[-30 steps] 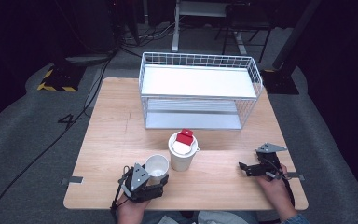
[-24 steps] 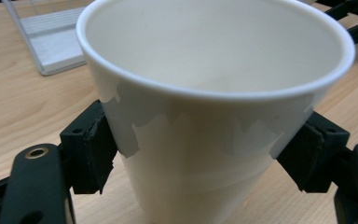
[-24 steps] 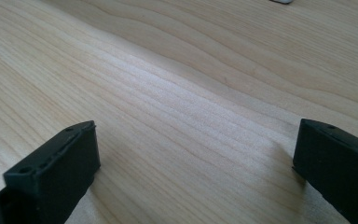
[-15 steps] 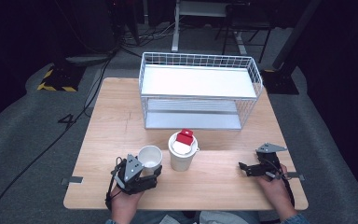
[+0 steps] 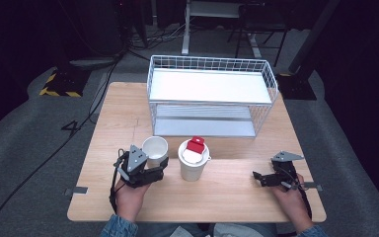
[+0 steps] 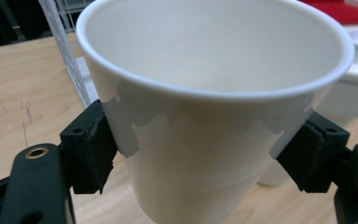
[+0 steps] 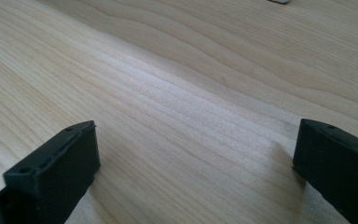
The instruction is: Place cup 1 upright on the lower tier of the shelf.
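Two cups stand near the front of the table (image 5: 103, 148), and the open cup (image 5: 155, 148) is the one in hand. It sits left of the lidded cup (image 5: 193, 163), just beside it, in front of the wire rack (image 5: 212, 98). The left gripper (image 5: 150, 170) has its jaws closed against the cup's sides, one pad (image 6: 91, 149) on each flank a little below the rim.

I would judge the cup very light and thin-walled, likely paper. It looks empty. Squeeze hard and the wall should buckle; grip too loosely and the smooth taper may let it slide down. The mid-wall hold looks sensible, since the rolled rim stiffens the part just above.

The right gripper (image 5: 264, 177) rests low over bare wood, well apart from both cups, jaws spread wide with nothing between them.

The left gripper view lets me see the empty inside of the cup and the pads meeting its wall. The high view gives the layout instead: the rack, the red piece (image 5: 196, 144) on the lid, and where each hand sits.
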A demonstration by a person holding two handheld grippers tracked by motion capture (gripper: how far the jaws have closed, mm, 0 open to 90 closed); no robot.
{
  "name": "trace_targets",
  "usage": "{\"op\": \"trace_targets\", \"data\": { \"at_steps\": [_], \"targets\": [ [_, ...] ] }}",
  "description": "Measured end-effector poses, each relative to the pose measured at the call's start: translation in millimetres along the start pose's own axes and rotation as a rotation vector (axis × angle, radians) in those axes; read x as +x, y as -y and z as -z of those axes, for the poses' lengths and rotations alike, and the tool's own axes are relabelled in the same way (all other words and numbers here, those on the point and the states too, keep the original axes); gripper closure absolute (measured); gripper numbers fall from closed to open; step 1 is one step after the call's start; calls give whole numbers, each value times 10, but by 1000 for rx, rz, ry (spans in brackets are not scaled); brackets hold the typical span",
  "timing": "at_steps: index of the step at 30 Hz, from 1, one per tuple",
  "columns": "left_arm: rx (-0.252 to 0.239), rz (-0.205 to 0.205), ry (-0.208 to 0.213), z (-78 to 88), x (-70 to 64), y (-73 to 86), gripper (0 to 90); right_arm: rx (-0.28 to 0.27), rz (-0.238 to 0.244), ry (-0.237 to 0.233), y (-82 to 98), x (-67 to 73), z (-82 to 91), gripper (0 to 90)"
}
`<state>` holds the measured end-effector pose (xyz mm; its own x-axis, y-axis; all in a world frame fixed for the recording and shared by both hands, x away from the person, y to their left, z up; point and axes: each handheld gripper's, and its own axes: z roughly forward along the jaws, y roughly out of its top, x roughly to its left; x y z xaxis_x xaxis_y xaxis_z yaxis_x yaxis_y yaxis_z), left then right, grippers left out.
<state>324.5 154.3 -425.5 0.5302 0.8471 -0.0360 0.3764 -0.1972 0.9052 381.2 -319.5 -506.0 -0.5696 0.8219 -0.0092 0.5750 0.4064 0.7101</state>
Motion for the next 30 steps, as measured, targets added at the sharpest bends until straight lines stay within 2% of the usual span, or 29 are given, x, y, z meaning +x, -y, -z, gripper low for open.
{"op": "trace_targets", "data": {
  "at_steps": [7, 8, 13, 18, 24, 27, 30],
  "targets": [
    [-35, -15, -14, -176, 45, -134, 222, 0, 1, 0, 0, 0, 0, 3],
    [-35, -5, -13, -209, 52, -143, 222, 0, 0, 0, 0, 0, 0, 3],
    [-31, -32, -28, -365, 75, -198, 222, -1, 1, 0, 0, 0, 0, 3],
    [-38, -32, -40, -494, 120, -254, 222, -1, 1, 1, 0, 0, 0, 3],
    [-37, -19, -35, -649, 173, -323, 223, -1, 1, 0, 0, 1, 0, 3],
    [-58, -8, -30, -722, 190, -338, 223, -1, 1, 1, 0, 1, 0, 3],
    [-43, 4, -24, -799, 216, -354, 222, -1, 1, 0, 0, 0, 0, 3]
  ]
}}
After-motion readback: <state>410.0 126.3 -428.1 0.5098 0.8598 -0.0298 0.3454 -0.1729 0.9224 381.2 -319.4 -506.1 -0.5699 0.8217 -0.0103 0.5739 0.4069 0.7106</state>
